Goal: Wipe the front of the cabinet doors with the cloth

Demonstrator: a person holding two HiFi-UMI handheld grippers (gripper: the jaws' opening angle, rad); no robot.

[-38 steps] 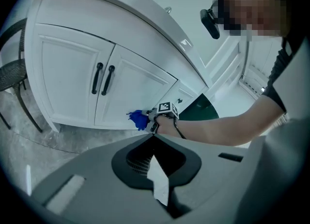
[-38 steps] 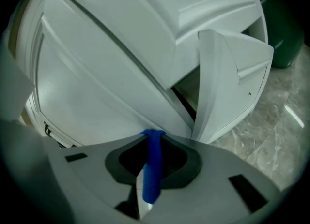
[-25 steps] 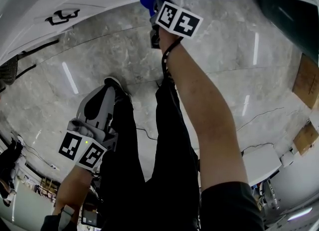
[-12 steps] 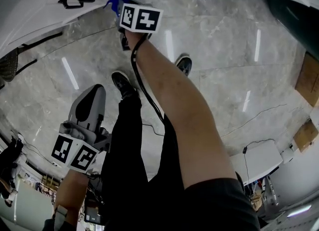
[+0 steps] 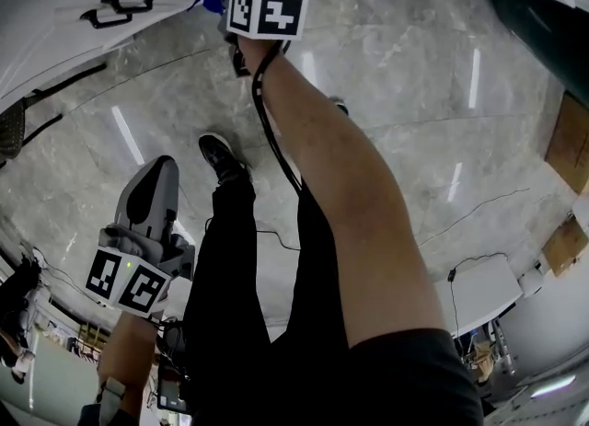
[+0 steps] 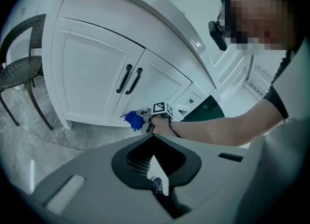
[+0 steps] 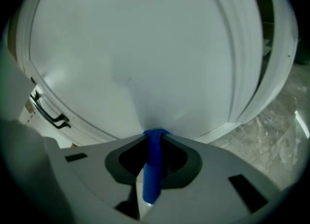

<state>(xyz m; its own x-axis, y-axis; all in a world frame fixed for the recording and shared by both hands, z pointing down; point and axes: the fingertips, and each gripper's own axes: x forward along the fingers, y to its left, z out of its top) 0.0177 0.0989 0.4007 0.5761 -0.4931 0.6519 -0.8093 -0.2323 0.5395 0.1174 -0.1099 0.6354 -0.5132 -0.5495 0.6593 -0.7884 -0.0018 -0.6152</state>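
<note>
The right tongs [image 7: 154, 138] are clenched on the blue cloth [image 7: 152, 170]. It runs as a narrow folded strip straight along their line, and its front end is bunched just past the tips and pressed flat against the white cabinet door [image 7: 145, 63]. In the left gripper view the cloth [image 6: 131, 120] sits low on the door, below the pair of black handles [image 6: 128, 79] and a touch to their right, near the bottom rail. The cloth therefore meets the panel end-on, with the panel directly ahead of the tongs and no gap between them. The next stroke will likely be a slide across the face rather than a push in, and most of the door lies up toward the handles.

The left tongs [image 6: 152, 136] are closed on nothing. They are held well back from the handles, down by the person's leg, so the right arm is plainly the nearer one and does the wiping.
</note>
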